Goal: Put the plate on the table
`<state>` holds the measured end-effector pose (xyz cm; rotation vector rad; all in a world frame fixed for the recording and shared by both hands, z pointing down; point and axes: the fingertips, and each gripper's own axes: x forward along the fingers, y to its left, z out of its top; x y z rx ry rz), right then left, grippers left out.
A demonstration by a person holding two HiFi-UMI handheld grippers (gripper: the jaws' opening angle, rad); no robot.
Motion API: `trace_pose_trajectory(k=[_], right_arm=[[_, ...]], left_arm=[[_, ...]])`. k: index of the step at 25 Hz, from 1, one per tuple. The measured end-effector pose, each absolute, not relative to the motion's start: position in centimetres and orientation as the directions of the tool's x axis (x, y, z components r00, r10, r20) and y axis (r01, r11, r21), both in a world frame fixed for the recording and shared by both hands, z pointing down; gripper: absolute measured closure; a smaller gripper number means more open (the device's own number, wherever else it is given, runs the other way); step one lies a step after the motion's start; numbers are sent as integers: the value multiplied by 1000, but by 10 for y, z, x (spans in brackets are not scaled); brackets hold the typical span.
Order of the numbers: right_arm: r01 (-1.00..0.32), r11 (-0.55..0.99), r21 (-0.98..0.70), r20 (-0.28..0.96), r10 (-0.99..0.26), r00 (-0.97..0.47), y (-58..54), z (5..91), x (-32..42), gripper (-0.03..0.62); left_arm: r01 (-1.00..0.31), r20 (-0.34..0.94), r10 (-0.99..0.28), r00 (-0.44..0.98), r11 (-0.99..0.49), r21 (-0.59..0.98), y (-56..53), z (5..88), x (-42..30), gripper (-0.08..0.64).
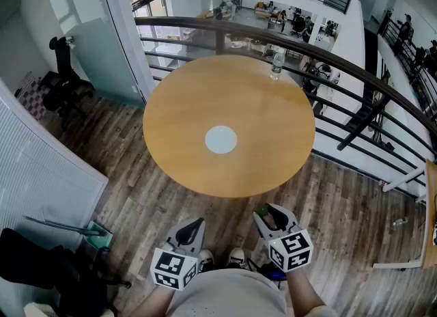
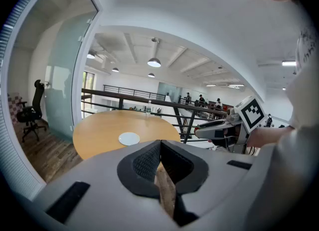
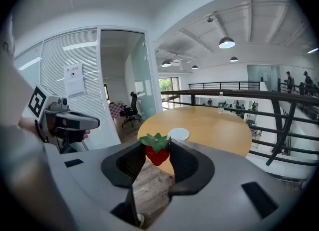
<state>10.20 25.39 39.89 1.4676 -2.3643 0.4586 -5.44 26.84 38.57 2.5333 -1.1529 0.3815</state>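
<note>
A small white plate (image 1: 221,139) lies flat near the middle of the round wooden table (image 1: 266,97). It also shows as the plate (image 2: 129,138) in the left gripper view and the plate (image 3: 179,134) in the right gripper view. Both grippers hang low by the person's body, short of the table's near edge. My right gripper (image 1: 268,212) is shut on a red toy strawberry (image 3: 157,151) with green leaves, held at the jaw tips. My left gripper (image 1: 194,225) is shut with nothing in it, its pads meeting at the tip (image 2: 160,143).
A clear water bottle (image 1: 276,63) stands at the table's far edge. A dark metal railing (image 1: 355,70) curves behind and to the right of the table. A black office chair (image 1: 65,80) stands by the glass wall at the left. The floor is wood plank.
</note>
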Motion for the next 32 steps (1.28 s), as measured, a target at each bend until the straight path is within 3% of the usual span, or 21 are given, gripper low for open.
trace_pose_trajectory(k=[32], right_arm=[[-846, 511, -154, 400, -751, -526, 228, 404, 140, 428]], left_arm=[[-829, 408, -727, 552, -531, 174, 246, 394, -23, 538]])
